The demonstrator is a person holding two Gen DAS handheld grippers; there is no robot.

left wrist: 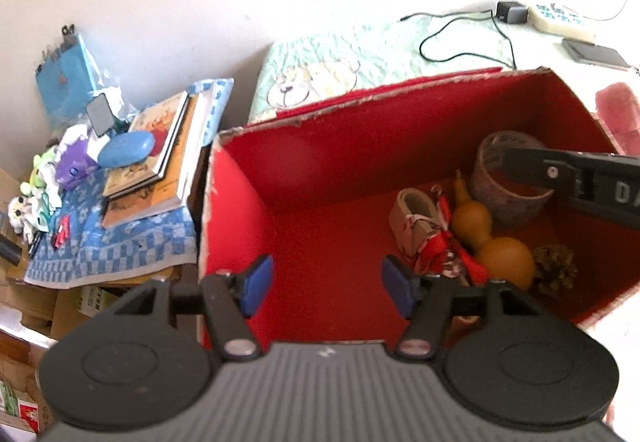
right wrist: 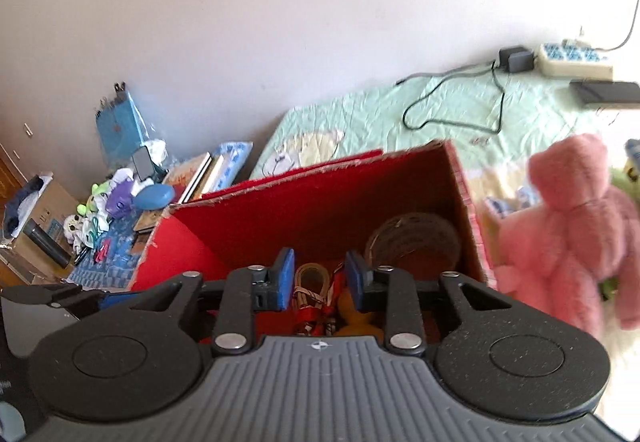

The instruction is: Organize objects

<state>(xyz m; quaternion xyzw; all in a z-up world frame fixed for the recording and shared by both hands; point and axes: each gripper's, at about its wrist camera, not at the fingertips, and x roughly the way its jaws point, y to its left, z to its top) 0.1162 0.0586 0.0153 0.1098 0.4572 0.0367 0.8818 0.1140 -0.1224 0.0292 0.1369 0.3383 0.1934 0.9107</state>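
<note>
Green bedding (right wrist: 540,110) backs a red box (left wrist: 320,170); both tools, left tool (left wrist: 326,284) and right tool (right wrist: 320,280), released, no legible writing.

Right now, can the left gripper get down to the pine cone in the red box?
Probably not directly: the pine cone sits in the red box's right corner, behind the gourd, with the right gripper overhead. The left gripper is open and empty.

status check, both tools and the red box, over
Left tool open, empty, above red box. Right tool open, empty, at box rim. Gourd, tape roll, pine cone inside. Nothing blocking.
</note>
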